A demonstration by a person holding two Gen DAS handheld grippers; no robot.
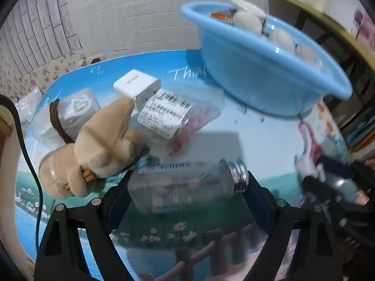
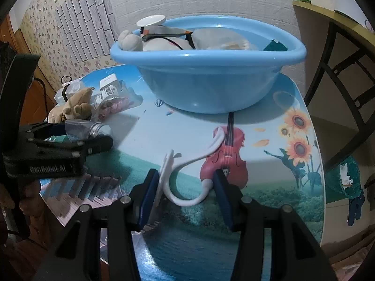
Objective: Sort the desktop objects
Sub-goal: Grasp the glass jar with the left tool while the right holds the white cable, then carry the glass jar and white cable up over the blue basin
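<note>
A clear bottle (image 1: 178,189) with a silver screw cap lies on its side on the picture-printed table (image 1: 269,145). My left gripper (image 1: 189,175) straddles it lengthwise, one blue pad against its base and the other against its cap. In the right wrist view the left gripper (image 2: 93,131) shows at the left with the bottle (image 2: 93,127) between its fingers. My right gripper (image 2: 185,196) is shut on a white curved plastic hook (image 2: 187,201), held just above the table (image 2: 164,128). The blue basin (image 2: 206,75) (image 1: 269,70), with several items in it, stands at the back.
Left of the bottle lie a tan plush toy (image 1: 103,145), a white charger box (image 1: 137,84), a labelled bag of pink bits (image 1: 164,117) and a clear bag with a white cable (image 1: 75,110). A black cord (image 1: 30,164) hangs at the left edge. A dark chair (image 2: 339,70) stands on the right.
</note>
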